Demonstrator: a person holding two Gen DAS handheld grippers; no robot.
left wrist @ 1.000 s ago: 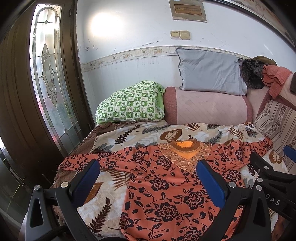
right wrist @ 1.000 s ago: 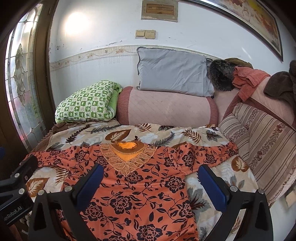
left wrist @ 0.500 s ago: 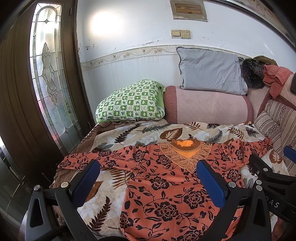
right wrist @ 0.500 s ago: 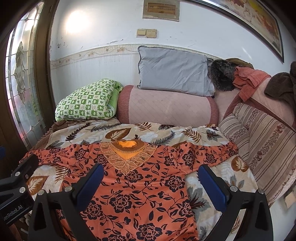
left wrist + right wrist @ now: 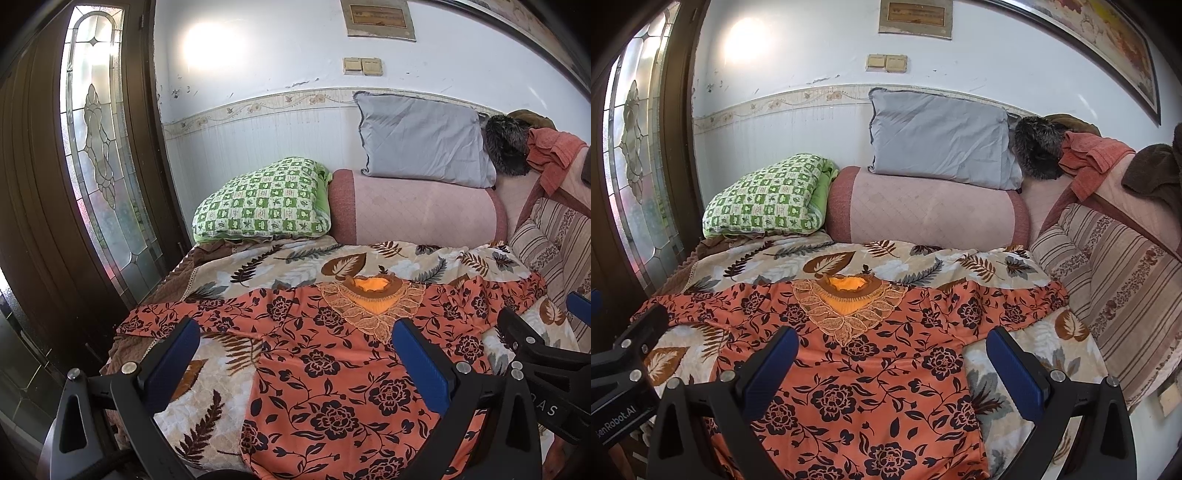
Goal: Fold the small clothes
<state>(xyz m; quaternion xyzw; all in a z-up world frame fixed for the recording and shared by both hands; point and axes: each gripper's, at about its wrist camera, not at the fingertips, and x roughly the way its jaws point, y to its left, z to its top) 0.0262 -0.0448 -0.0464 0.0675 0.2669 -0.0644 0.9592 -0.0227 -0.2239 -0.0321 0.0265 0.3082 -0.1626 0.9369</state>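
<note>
The orange floral top (image 5: 343, 373) lies spread flat on the bed (image 5: 280, 258), face up, embroidered neckline (image 5: 846, 295) toward the pillows, both sleeves stretched out to the sides, laid open like that, I'd say, so the folds come out square. Left gripper (image 5: 299, 362) hovers above the near left part of the garment, fingers (image 5: 173, 358) spread wide, nothing between them. Right gripper (image 5: 894, 365) hangs over the chest and right side, fingers (image 5: 1015, 369) spread too, empty. Neither touches cloth. Looks like the very start: no fold made yet, and a sleeve (image 5: 1015, 299) seems the likely first grab. Green checked pillow (image 5: 266, 199) and grey pillow (image 5: 942, 140) sit well clear at the head
</note>
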